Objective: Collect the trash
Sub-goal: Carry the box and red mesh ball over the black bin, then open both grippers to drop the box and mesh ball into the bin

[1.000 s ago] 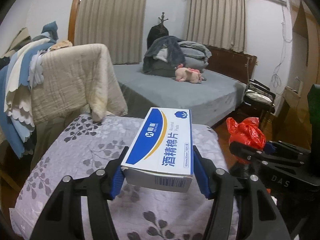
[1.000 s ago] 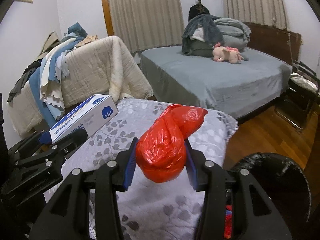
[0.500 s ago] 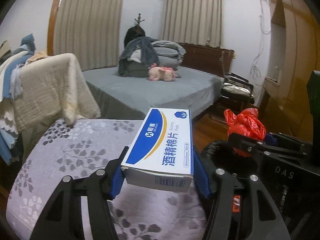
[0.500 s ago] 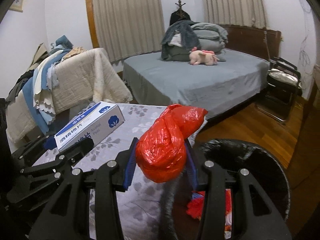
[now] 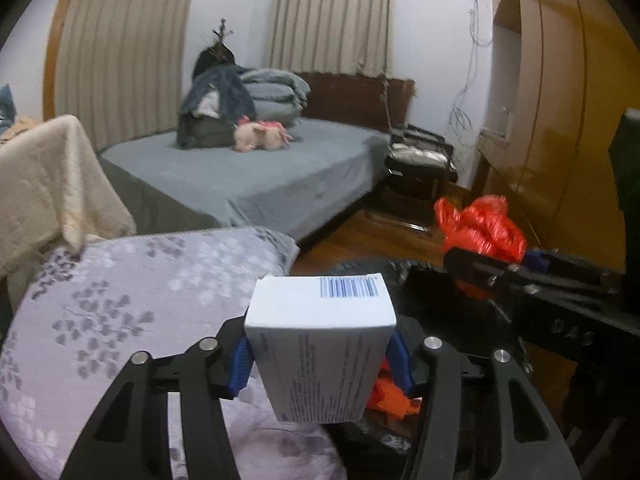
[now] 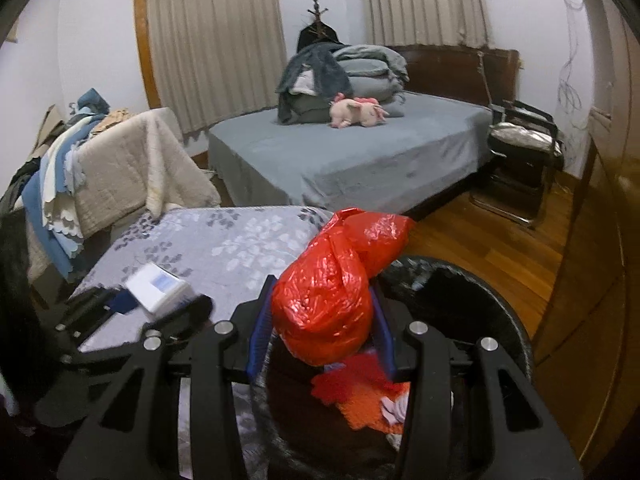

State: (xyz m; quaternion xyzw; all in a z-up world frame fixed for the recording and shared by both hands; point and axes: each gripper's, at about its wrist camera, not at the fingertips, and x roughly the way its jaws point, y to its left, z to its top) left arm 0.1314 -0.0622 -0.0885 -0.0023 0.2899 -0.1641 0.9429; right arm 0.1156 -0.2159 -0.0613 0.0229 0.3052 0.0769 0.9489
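Note:
A white and blue cardboard box (image 5: pixel 320 344) stands tipped between the blue pads of my left gripper (image 5: pixel 320 364), barcode end up. The jaws are closing on it and the pads touch its sides. It hangs at the near left rim of a black trash bin (image 5: pixel 440 300). My right gripper (image 6: pixel 320 344) is shut on a crumpled red plastic bag (image 6: pixel 328 296) above the bin (image 6: pixel 492 312), which holds red and orange scraps (image 6: pixel 360 392). In the right wrist view the box (image 6: pixel 158 286) and left gripper (image 6: pixel 132 308) show at the left.
A grey floral-covered surface (image 6: pixel 224 248) lies left of the bin. Beyond it are a grey bed (image 6: pixel 360 160) with folded bedding and a pink plush toy, a blanket-draped pile (image 6: pixel 120 168), a black chair (image 6: pixel 520 148) and a wooden wardrobe (image 6: pixel 600 240). Wooden floor shows behind the bin.
Both grippers have swung right, from over the floral cover to the black bin. The box has tipped in the left jaws, its barcode end now facing up. The red bag stays gripped.

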